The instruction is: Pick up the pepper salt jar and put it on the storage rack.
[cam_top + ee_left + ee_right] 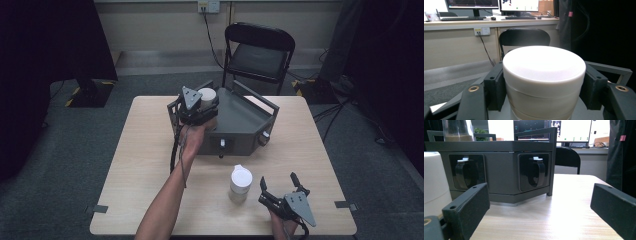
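Held jar: a white jar (544, 82) with a flat white lid sits between the two black jaws of the left gripper (196, 111). In the left gripper view the pads press on both of its sides.
Place of held jar: in the high view it is over the left back corner of the grey rack (239, 120), upright. Whether its bottom rests on the rack top, the pictures do not tell.
Left gripper: closed on the jar; the person's left hand (192, 136) holds it from below and the forearm comes up from the bottom edge.
Second jar: another white jar (240, 183) stands upright on the table (145, 175), in front of the rack and apart from it. It also shows at the left edge of the right gripper view.
Right gripper: the right gripper (283, 189) is just right of the second jar, near the front edge of the table. Its jaws stand wide apart with nothing between them.
Rack: a low grey stand with two dark handles (536, 173) on its front faces, in the middle of the table.
Behind: a black folding chair (257, 50) stands past the far edge of the table.
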A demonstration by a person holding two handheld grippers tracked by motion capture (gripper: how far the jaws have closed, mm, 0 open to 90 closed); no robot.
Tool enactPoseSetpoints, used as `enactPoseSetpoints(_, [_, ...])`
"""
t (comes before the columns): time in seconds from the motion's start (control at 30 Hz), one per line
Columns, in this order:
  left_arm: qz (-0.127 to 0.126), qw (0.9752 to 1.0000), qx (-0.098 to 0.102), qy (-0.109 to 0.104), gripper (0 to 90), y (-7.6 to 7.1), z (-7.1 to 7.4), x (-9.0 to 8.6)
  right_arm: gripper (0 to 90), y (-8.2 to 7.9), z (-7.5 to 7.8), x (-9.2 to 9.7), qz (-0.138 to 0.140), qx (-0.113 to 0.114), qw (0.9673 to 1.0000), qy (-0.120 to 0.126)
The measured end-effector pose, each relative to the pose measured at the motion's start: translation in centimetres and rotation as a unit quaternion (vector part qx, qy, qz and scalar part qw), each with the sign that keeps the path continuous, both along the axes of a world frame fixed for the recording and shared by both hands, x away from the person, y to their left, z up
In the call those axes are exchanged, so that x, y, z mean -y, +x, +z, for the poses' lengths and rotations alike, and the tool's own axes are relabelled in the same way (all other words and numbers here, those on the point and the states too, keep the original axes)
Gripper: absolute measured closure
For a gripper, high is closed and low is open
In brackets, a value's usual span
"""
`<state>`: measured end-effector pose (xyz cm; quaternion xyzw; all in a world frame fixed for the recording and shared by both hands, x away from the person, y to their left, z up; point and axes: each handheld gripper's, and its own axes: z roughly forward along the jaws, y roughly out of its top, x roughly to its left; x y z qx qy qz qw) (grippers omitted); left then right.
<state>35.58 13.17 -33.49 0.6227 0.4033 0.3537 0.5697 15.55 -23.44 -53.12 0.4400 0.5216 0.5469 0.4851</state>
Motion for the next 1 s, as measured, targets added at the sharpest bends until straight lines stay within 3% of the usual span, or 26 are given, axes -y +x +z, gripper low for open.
enactPoseSetpoints(0.37, [-0.003, 1.0000, -0.001, -0.007, 33.3, 0.0, -0.2, -0.3, 1.1, 0.0, 0.0, 0.0, 0.000, 0.000, 1.0000, 0.000])
enactPoseSetpoints(0.53, [-0.009, 0.9995, 0.006, -0.029, 19.3, 0.0, -0.4, -0.6, 1.1, 0.0, 0.0, 0.0, 0.000, 0.000, 1.0000, 0.000])
enactPoseSetpoints(0.77, [-0.004, 0.9989, 0.021, -0.041, 5.8, -0.8, -0.4, -0.6, 1.1, 0.0, 0.0, 0.0, 0.000, 0.000, 1.0000, 0.000])
enactPoseSetpoints(1.0, [0.006, 0.9983, 0.049, -0.031, 0.0, -1.6, -1.4, -0.4, 1.0, 0.0, 0.0, 0.0, 0.000, 0.000, 1.0000, 0.000])
